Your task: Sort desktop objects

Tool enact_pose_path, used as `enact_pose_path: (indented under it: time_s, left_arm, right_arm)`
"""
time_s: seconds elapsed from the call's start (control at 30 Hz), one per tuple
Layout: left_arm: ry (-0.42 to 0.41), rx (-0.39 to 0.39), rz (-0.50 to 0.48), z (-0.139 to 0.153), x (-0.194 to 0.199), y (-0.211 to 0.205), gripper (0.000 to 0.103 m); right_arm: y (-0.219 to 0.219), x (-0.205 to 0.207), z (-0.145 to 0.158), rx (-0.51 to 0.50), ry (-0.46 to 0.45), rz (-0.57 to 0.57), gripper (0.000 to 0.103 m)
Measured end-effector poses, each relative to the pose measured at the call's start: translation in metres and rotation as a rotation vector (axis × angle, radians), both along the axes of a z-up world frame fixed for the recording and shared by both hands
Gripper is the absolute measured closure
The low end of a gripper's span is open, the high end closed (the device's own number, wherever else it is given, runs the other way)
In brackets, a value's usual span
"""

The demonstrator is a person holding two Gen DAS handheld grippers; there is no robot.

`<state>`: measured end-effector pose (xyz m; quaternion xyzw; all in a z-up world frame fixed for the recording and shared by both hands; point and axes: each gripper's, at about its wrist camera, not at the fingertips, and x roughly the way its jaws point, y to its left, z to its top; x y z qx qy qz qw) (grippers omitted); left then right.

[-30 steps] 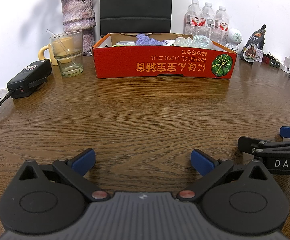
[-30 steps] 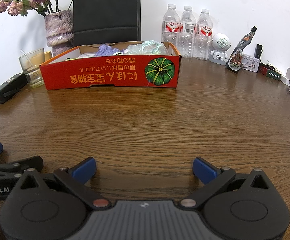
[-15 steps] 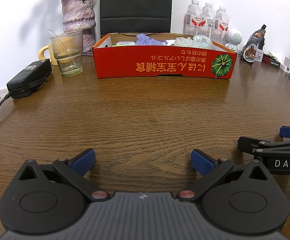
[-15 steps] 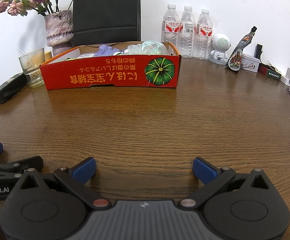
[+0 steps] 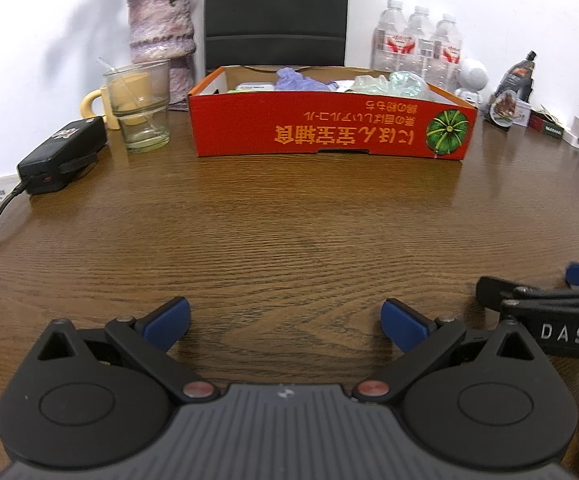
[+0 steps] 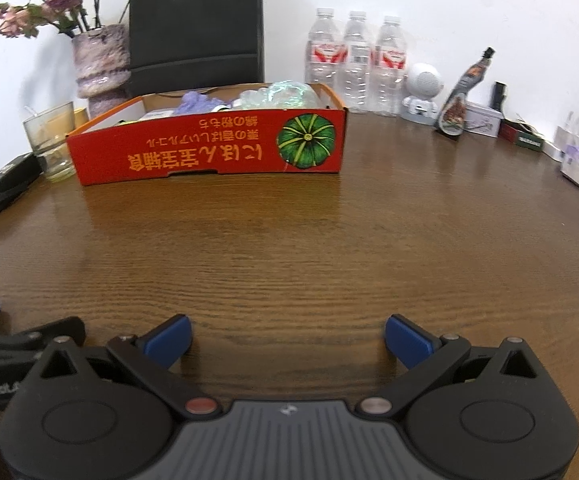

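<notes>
Sorting looks finished: the red cardboard box (image 5: pixel 331 130) by the brown wooden bench's (image 5: pixel 289 232) far edge holds items; left tool (image 5: pixel 285 322) and right tool (image 6: pixel 287 338) gape wide, empty.

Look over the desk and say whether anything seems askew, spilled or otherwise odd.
Only one thing stands out: the red cardboard box at the back of the wooden table carries its yellow lettering and pumpkin picture upside down from both views. Nothing looks spilled or damaged. A glass stands upright beside it.
</notes>
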<state>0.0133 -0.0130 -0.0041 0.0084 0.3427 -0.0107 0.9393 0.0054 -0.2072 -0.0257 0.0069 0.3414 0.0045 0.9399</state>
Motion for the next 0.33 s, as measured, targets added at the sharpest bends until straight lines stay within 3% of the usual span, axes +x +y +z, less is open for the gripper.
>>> enact_pose_path:
  time_s: [0.33]
  left_arm:
    - [-0.001,-0.009,0.010,0.0006,-0.0015,0.0008,0.000]
  right_arm:
    - [-0.0015,-0.0044,0.0000,0.003,0.000,0.010,0.000]
